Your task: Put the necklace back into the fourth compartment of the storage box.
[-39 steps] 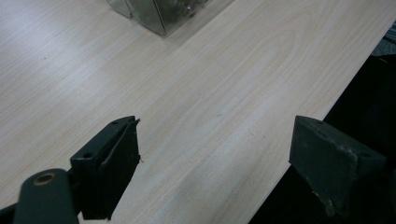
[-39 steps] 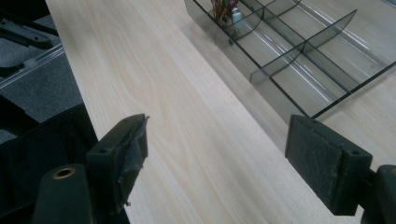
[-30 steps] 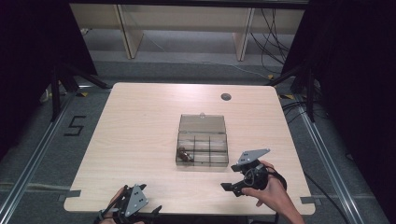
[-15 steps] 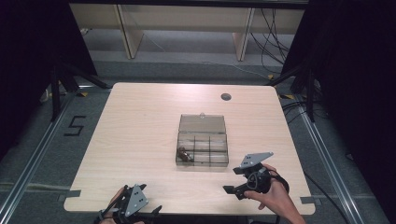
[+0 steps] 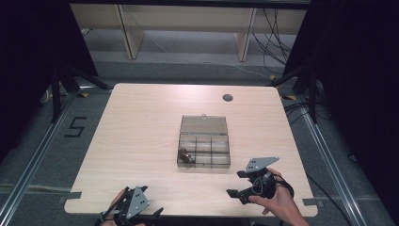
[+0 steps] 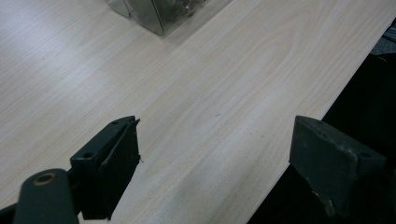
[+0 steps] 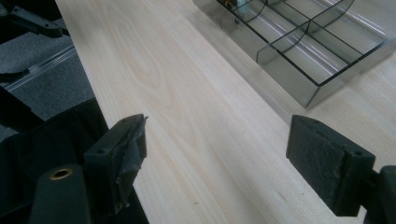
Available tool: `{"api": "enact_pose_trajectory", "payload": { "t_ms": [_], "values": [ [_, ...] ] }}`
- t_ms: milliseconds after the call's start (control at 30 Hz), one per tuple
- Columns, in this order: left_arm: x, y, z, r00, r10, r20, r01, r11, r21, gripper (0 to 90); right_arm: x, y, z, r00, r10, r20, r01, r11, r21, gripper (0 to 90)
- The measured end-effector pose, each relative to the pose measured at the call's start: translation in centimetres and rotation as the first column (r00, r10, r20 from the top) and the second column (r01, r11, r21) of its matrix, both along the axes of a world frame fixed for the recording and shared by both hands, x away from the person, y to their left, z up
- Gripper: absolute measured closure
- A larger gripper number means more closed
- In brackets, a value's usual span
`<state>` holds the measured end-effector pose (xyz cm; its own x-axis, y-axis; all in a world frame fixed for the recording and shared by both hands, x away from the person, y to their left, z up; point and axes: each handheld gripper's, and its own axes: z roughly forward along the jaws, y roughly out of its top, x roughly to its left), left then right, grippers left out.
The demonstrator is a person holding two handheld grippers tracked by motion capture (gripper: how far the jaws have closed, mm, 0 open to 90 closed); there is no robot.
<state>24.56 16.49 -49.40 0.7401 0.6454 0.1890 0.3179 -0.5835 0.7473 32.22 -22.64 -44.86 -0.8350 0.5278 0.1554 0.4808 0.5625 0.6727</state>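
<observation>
Both grippers hang empty at the table's near edge, jaws spread wide.

The right gripper (image 5: pixel 241 184) hovers released over the wood, the clear compartment box (image 5: pixel 204 149) at about eleven o'clock from it, near but apart. The left gripper (image 5: pixel 141 213), also released, sits at the table (image 5: pixel 141 122) edge, the box well off at one o'clock. Small brownish items, too blurred to identify, lie in the box's near-left compartment.

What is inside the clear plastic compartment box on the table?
The clear plastic compartment box, lid open, holds small brownish items in its near-left compartment. The other compartments look empty. What the items are is too small to tell.
</observation>
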Motion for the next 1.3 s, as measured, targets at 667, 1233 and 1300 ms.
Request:
{"api": "enact_pose_trajectory", "payload": {
  "t_ms": [667,1233,1300],
  "values": [
    [0.1,0.0,0.0,1.0,0.001,-0.001,-0.001,0.9999,0.011,15.5,-0.9,-1.6,-0.8,0.9989,-0.044,-0.017,0.044,0.999,0.013,20.4],
    [0.0,-0.1,0.0,1.0,-0.005,-0.002,0.005,0.9999,0.009,15.5,-1.6,-2.4,-1.5,0.9968,-0.068,-0.043,0.069,0.997,0.029,20.0],
    [0.0,0.0,0.0,1.0,-0.002,0.0,0.002,1.0,0.009,15.5,-1.7,-2.5,-1.7,0.9964,-0.073,-0.043,0.074,0.997,0.033,20.0]
  ]
}}
